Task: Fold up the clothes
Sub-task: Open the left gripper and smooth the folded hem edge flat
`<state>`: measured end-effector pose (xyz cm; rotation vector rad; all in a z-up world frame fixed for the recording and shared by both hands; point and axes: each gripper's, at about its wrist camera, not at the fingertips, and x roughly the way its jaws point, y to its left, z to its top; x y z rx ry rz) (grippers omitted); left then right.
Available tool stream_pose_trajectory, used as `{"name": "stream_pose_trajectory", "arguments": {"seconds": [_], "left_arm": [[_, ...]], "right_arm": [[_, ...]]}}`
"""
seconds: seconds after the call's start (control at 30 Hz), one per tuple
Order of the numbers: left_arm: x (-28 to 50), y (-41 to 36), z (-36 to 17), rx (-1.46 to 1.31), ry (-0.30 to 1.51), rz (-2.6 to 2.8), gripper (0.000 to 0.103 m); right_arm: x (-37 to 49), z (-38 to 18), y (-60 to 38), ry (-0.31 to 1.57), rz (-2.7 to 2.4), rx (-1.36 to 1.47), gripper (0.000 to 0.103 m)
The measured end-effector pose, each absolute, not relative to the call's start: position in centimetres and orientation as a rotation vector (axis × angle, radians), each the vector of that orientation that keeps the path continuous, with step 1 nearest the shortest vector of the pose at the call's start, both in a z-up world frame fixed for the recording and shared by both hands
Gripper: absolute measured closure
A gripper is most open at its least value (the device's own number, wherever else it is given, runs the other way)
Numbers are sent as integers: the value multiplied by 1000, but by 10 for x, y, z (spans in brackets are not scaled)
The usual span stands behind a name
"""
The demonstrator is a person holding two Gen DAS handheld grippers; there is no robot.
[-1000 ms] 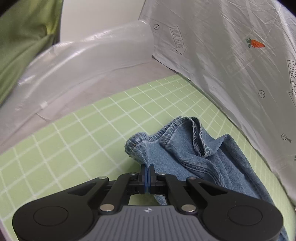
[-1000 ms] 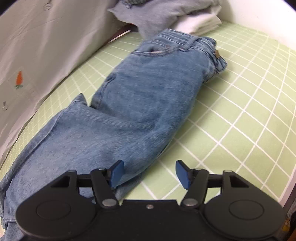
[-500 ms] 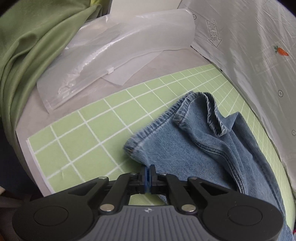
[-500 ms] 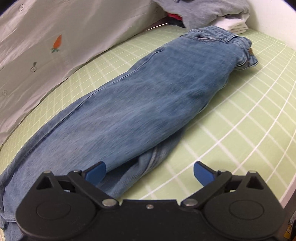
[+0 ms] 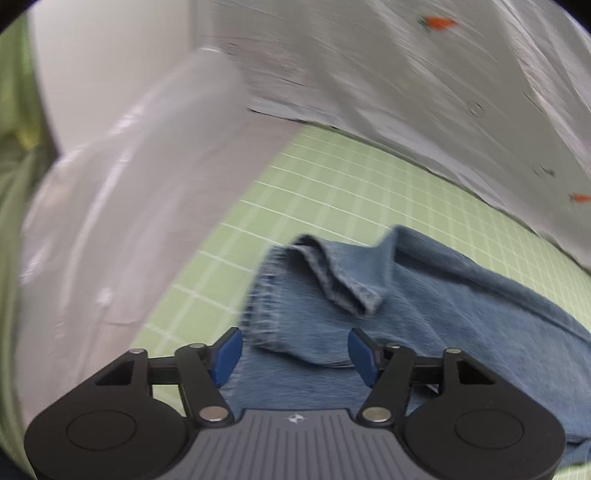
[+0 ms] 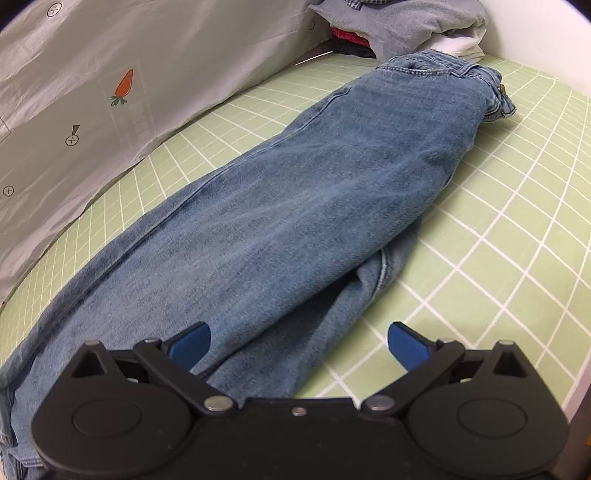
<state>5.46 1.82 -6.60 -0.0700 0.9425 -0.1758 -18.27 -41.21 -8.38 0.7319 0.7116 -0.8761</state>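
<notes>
Blue jeans (image 6: 314, 206) lie stretched across the green grid mat (image 6: 517, 229), folded lengthwise, waistband at the far right. In the left wrist view the leg hems (image 5: 332, 280) lie bunched just ahead of my left gripper (image 5: 293, 354), which is open and empty above the denim. My right gripper (image 6: 299, 343) is open and empty over the near edge of the legs.
A grey sheet with carrot prints (image 6: 92, 92) hangs along the far side of the mat. A pile of folded clothes (image 6: 406, 26) sits beyond the waistband. Clear plastic bags (image 5: 129, 184) and green cloth (image 5: 14, 110) lie left of the mat.
My left gripper has opened and let go of the jeans hem, and its view has swung right. My right gripper stays open, pulled back slightly along the legs.
</notes>
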Motion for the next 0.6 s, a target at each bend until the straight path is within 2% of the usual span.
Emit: {"name": "stream_pose_trajectory", "arguments": {"seconds": [0.2, 0.6], "left_arm": [[89, -11, -96, 48, 1005, -203, 37], [189, 12, -96, -125, 939, -107, 27]], "right_arm": [[-170, -86, -422, 696, -942, 745, 0], [-145, -86, -429, 793, -1009, 685, 0]]}}
